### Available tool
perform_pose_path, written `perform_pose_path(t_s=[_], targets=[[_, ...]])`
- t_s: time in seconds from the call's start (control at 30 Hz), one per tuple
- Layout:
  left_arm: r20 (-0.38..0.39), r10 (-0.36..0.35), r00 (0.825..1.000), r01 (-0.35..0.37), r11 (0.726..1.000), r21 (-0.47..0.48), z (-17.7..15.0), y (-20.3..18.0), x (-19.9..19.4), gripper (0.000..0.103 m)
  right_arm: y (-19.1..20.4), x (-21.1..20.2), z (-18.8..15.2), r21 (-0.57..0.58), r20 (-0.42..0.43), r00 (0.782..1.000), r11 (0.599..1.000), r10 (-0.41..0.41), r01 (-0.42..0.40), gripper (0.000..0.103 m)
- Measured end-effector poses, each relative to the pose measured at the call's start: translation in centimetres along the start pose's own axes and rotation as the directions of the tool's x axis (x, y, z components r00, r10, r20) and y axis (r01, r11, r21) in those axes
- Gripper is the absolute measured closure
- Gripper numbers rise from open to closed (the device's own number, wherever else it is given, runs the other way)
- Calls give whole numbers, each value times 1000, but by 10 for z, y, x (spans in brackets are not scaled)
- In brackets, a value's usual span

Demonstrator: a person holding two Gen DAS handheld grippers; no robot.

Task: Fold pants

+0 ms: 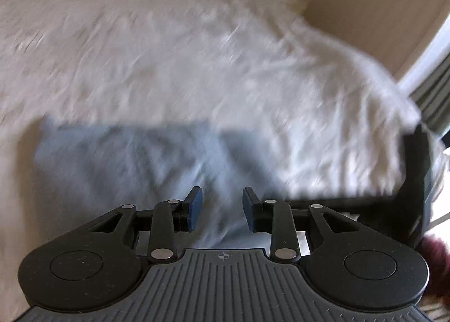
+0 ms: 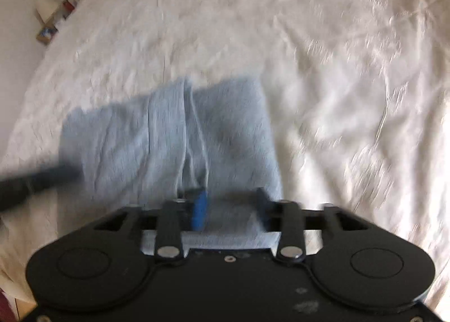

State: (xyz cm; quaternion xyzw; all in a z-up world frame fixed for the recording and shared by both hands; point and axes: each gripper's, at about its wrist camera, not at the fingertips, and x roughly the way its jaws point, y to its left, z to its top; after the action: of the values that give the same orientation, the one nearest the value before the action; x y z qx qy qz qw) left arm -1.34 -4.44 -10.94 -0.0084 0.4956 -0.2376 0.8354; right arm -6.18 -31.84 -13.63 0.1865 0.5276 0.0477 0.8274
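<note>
- The pants [image 2: 168, 136], light blue and already folded into a compact rectangle, lie flat on the bed [image 2: 337, 69], which is covered by a wrinkled white sheet.
- In the right wrist view the pants fill the centre and reach down to 6 o'clock, where their near edge passes under the right hand-held gripper [image 2: 229, 209].
- A pale drawstring [image 2: 197, 125] runs down the middle of the folded stack toward 6 o'clock.
- The right hand-held gripper is spread, its blue-padded fingers [image 2: 199, 209] standing apart with pants fabric showing between them; whether they touch the cloth cannot be told through the blur.
- At 9 o'clock in that view a dark blurred bar, the left hand-held gripper [image 1: 222, 206], reaches in to the pants' left edge.
- In the left wrist view the pants [image 1: 126, 159] spread from 9 o'clock to the centre, just ahead of the gripper's tips.
- The left hand-held gripper is also spread, holding nothing between its fingers.
- At 3 o'clock in the left view the black body of the right hand-held gripper [image 1: 416, 181] shows side-on.
- Both views are smeared by motion blur.
</note>
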Motion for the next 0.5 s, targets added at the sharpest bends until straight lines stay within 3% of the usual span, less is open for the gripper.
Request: perform_pose_path(t_s=[0.1, 0.17, 0.27, 0.4, 0.43, 0.5], targets=[[-75, 70, 995, -74, 996, -57, -23, 22, 1, 73, -2, 1, 17, -7, 39, 996, 997, 83, -83, 36], [-109, 113, 988, -125, 986, -111, -38, 41, -2, 73, 1, 8, 26, -18, 33, 990, 990, 139, -139, 19], [-132, 162, 978, -183, 969, -166, -53, 65, -14, 73, 12, 33, 46, -58, -4, 980, 979, 197, -197, 15], [-137, 211, 968, -236, 950, -203, -56, 82, -27, 73, 24, 74, 53, -67, -103, 976, 978, 190, -197, 12], [-136, 221, 966, -246, 946, -212, -57, 87, -30, 72, 25, 80, 53, -65, -115, 974, 977, 193, -202, 14], [-135, 233, 963, -259, 938, -231, -58, 96, -33, 72, 29, 87, 55, -65, -143, 964, 970, 223, -234, 60]])
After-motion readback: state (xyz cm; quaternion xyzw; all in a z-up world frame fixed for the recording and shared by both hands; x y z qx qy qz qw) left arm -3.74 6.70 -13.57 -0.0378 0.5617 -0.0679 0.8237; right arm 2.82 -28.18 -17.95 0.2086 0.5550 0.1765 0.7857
